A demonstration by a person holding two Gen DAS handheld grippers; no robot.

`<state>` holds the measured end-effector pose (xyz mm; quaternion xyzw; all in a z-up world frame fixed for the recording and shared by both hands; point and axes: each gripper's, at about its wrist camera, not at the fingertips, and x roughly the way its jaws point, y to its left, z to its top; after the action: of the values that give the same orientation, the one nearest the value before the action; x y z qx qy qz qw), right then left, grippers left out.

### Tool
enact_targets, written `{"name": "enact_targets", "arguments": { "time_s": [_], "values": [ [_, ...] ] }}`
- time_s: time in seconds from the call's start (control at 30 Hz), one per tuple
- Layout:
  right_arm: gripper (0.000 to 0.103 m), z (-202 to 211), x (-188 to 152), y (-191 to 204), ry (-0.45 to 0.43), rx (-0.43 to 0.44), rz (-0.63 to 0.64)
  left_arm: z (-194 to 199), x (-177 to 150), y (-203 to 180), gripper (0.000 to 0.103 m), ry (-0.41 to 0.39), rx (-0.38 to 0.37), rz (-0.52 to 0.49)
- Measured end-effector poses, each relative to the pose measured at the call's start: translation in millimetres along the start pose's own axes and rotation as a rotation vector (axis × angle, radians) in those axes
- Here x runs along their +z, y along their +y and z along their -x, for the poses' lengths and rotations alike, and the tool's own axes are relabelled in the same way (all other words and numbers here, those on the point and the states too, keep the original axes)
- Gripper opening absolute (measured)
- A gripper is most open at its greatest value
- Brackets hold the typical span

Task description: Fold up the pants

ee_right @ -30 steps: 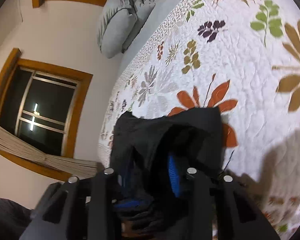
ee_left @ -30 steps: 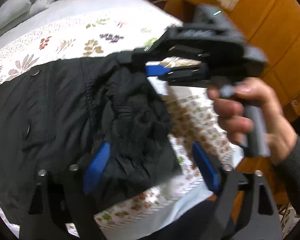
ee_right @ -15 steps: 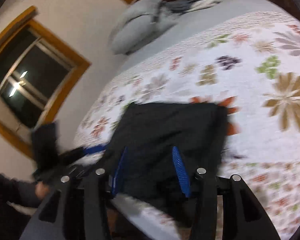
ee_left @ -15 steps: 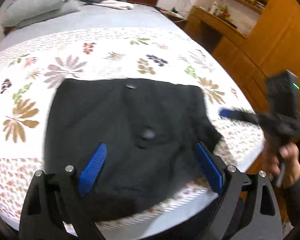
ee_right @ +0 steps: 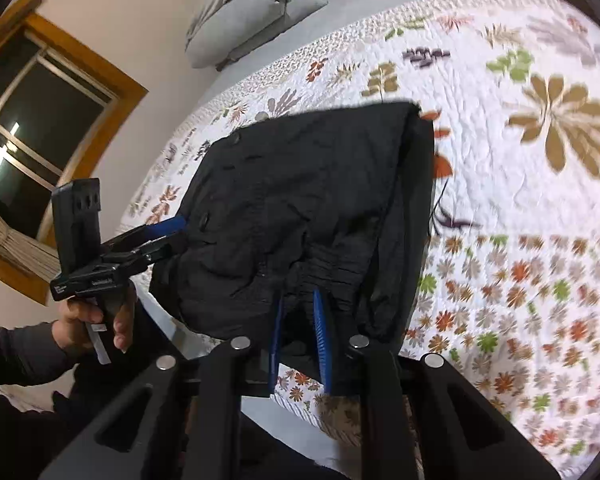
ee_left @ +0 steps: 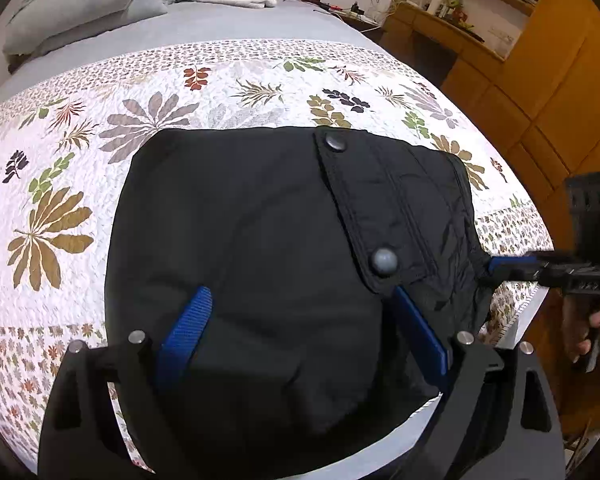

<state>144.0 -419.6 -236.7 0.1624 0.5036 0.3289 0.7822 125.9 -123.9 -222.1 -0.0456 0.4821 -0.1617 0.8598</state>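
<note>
One folded black pants (ee_left: 260,240) bundle, long axis seemingly across quilt (ee_left: 140,92).

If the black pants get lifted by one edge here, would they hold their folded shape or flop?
The black pants would probably flop: the fabric wrinkles and sags over the edge of the floral quilt. They look thin and light, so likely easy to lift. The snap buttons may add slight weight on that side.

Matt black cloth pants (ee_left: 252,240) with smooth, dull snap buttons (ee_left: 384,261), quilted stitched cotton bedspread (ee_left: 100,128), soft grey cloth pillows (ee_left: 80,8), glossy varnished wood cabinets (ee_left: 540,92), ribbed blue claw pads (ee_left: 186,322), matt black plastic arms
</note>
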Motion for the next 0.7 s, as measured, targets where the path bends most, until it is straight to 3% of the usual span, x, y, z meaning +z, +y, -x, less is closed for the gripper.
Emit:
{"name": "enact_targets", "arguments": {
  "time_s": [0.1,0.2,0.4,0.53,0.63,0.7],
  "values": [
    [0.024,8,6,20,-0.040,0.034,0.008,8,2,6,0.091,-0.016,-0.024,0.033],
    [0.027,-12,5,21,0.022,-0.006,0.013,16,4,13,0.091,-0.030,-0.036,0.046],
    [0.005,-18,-13,-13,0.050,-0.053,-0.067,27,8,27,0.091,-0.036,-0.034,0.050],
    [0.007,-20,-5,-13,0.077,-0.055,-0.079,30,11,40,0.091,-0.023,0.009,0.045],
    [0.022,-11,10,-11,0.075,-0.096,-0.071,31,14,52,0.091,-0.001,0.087,0.032],
    [0.062,-3,16,-18,0.050,-0.147,-0.102,32,18,60,0.091,0.008,0.108,0.028]
  ]
}}
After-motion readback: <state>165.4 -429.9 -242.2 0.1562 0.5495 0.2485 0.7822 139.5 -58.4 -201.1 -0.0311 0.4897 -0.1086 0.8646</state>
